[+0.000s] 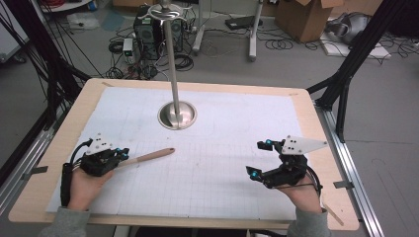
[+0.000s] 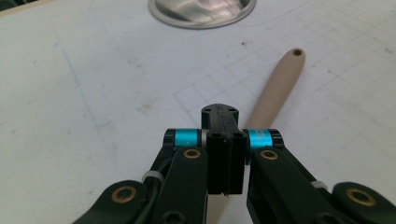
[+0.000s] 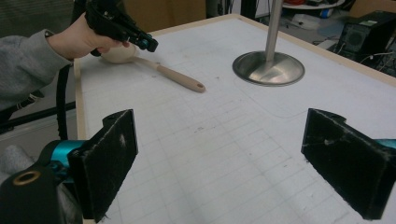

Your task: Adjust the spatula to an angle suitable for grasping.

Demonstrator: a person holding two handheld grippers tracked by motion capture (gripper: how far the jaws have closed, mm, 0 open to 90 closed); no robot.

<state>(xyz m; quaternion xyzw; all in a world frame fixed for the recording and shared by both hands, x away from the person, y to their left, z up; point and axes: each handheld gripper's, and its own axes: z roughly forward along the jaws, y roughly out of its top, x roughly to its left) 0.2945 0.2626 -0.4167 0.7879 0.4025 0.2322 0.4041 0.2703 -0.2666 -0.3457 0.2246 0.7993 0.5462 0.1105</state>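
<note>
A: Wooden spoon (image 1: 146, 157) lies at the near left of the table (image 1: 59, 143), and the left gripper (image 1: 120, 155) has its jaws pressed together over the bowl end.

B: Lift it level, so the handle does not swing. The right gripper (image 1: 259, 159) waits with jaws wide and holds nothing.

A: The right gripper view shows the spoon's pale bowl under the hand; the left gripper view shows the handle and its hole.

B: The metal stand (image 1: 177, 114) is farther away.

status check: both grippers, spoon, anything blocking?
Left gripper shut over wooden spoon, grip itself not visible. Right gripper open, empty. Metal stand beyond, clear of the spoon.
</note>
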